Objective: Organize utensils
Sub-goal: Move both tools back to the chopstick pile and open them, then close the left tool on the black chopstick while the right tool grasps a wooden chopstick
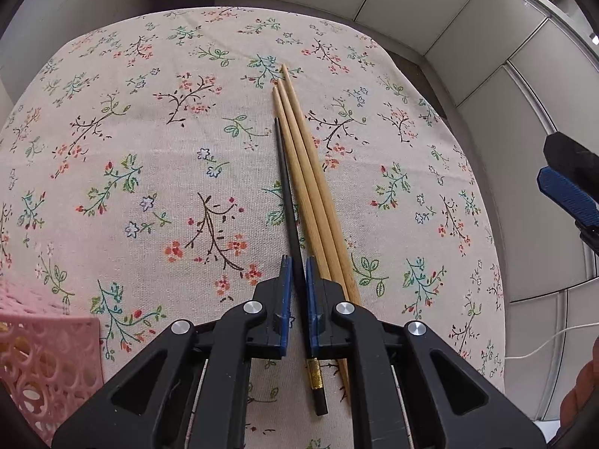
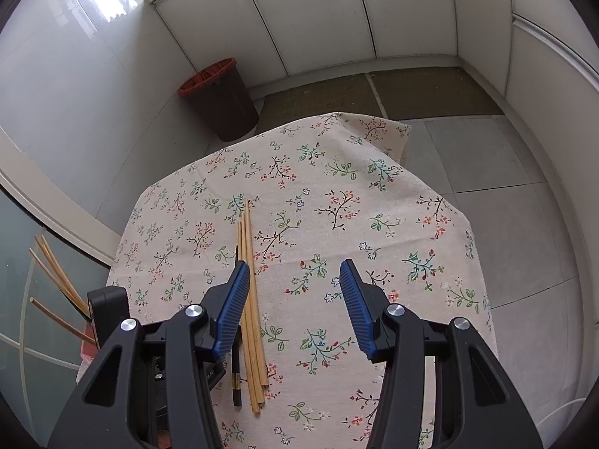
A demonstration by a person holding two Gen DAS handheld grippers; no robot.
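Note:
A black chopstick (image 1: 287, 191) with a gold band lies on the floral tablecloth (image 1: 149, 149), beside three wooden chopsticks (image 1: 310, 187). My left gripper (image 1: 298, 273) straddles the black chopstick, its blue pads narrowly apart on either side of it, not clamped. My right gripper (image 2: 295, 280) is wide open and empty above the cloth, just right of the wooden chopsticks (image 2: 249, 284); the black chopstick (image 2: 236, 366) lies left of them. A pink perforated basket (image 1: 41, 359) sits at the lower left. In the right wrist view it (image 2: 89, 344) holds several wooden chopsticks (image 2: 56, 280) upright.
The table's far edge (image 2: 337, 116) drops to a tiled floor. A brown bin (image 2: 224, 101) with a red rim stands by white cabinets. The right gripper's finger (image 1: 569, 194) shows at the right edge of the left wrist view. A white cable (image 1: 543, 340) lies on the floor.

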